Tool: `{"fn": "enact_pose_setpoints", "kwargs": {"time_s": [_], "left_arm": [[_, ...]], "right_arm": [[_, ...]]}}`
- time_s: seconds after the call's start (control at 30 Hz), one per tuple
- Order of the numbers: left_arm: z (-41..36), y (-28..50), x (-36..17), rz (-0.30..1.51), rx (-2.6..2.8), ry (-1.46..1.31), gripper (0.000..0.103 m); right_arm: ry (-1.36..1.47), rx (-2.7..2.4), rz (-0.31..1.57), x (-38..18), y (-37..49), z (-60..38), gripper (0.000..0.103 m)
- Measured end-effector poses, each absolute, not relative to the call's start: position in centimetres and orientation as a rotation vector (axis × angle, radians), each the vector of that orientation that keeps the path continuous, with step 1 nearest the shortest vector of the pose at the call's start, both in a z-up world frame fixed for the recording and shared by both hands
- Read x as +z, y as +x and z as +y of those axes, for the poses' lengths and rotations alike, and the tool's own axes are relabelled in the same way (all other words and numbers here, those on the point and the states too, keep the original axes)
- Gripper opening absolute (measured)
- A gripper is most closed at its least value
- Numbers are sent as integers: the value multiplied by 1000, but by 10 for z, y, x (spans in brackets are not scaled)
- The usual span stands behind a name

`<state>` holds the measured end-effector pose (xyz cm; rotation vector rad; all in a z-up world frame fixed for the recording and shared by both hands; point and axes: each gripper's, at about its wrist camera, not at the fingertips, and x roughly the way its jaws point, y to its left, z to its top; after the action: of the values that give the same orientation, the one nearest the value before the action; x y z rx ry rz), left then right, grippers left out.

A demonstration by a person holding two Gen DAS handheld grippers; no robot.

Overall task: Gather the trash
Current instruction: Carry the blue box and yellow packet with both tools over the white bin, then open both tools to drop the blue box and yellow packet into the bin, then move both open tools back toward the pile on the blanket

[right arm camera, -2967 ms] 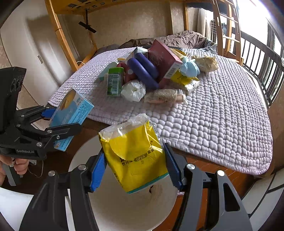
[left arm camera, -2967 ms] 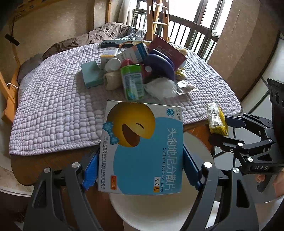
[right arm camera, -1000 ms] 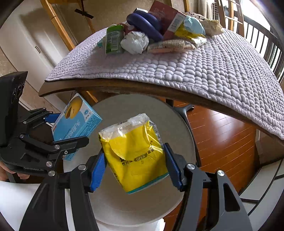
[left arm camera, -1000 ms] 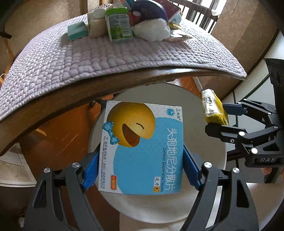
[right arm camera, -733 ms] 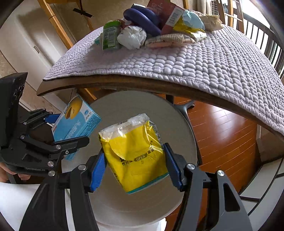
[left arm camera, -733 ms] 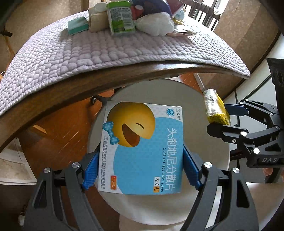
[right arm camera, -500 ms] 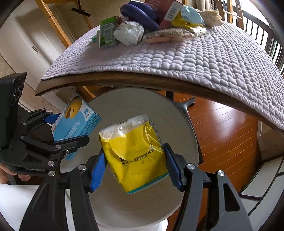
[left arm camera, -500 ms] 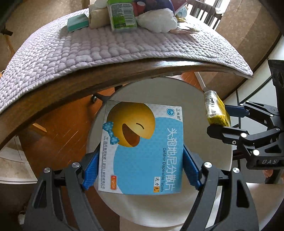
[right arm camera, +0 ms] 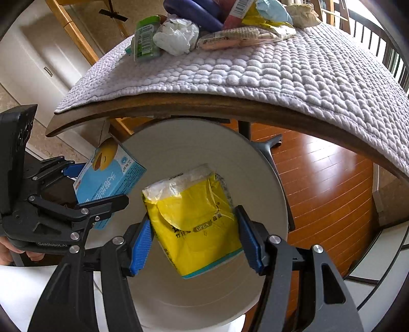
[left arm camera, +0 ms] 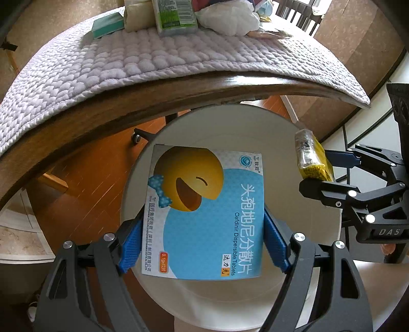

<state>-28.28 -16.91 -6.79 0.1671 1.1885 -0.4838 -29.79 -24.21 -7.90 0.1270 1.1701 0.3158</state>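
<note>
My left gripper [left arm camera: 204, 242] is shut on a blue medicine box [left arm camera: 204, 217] with a yellow laughing face, held over the mouth of a round white bin [left arm camera: 255, 132]. My right gripper [right arm camera: 195, 242] is shut on a yellow tissue pack [right arm camera: 196, 219], also over the white bin [right arm camera: 194, 143]. Each gripper shows in the other's view: the right one [left arm camera: 317, 168] with the yellow pack [left arm camera: 310, 158] at the bin's right rim, the left one [right arm camera: 94, 184] with the blue box [right arm camera: 110, 181] at the bin's left rim. More trash [left arm camera: 225, 15] lies piled on the table.
A wooden table edge [left arm camera: 143, 102] under a lilac quilted cloth [left arm camera: 143, 58] overhangs the bin's far side. On the cloth stand a green canister [right arm camera: 144, 40], a white crumpled bag [right arm camera: 176, 35] and wrappers [right arm camera: 237, 38]. Wooden floor [right arm camera: 324, 184] and a chair base [right arm camera: 265, 145] lie beyond.
Both grippers have sunk toward the bin with their loads; the table edge has risen in both views and the bin's mouth looks larger. Neither grip has changed.
</note>
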Motion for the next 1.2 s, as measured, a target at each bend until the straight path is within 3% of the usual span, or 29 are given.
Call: {"fn": "enact_pose_setpoints", "kwargs": {"time_s": [0.77, 1.0, 1.13, 1.2], "left_arm": [[-177, -276, -88, 1216, -485, 179, 81], [-176, -272, -93, 1240, -490, 173, 82], [-175, -272, -95, 1236, -495, 173, 93], [-175, -272, -93, 1224, -496, 183, 94]], "right_arm": [[150, 323, 1206, -105, -295, -239, 60], [150, 322, 1196, -103, -293, -235, 66], [156, 320, 1188, -99, -288, -238, 69], [157, 319, 1188, -97, -285, -241, 70]]}}
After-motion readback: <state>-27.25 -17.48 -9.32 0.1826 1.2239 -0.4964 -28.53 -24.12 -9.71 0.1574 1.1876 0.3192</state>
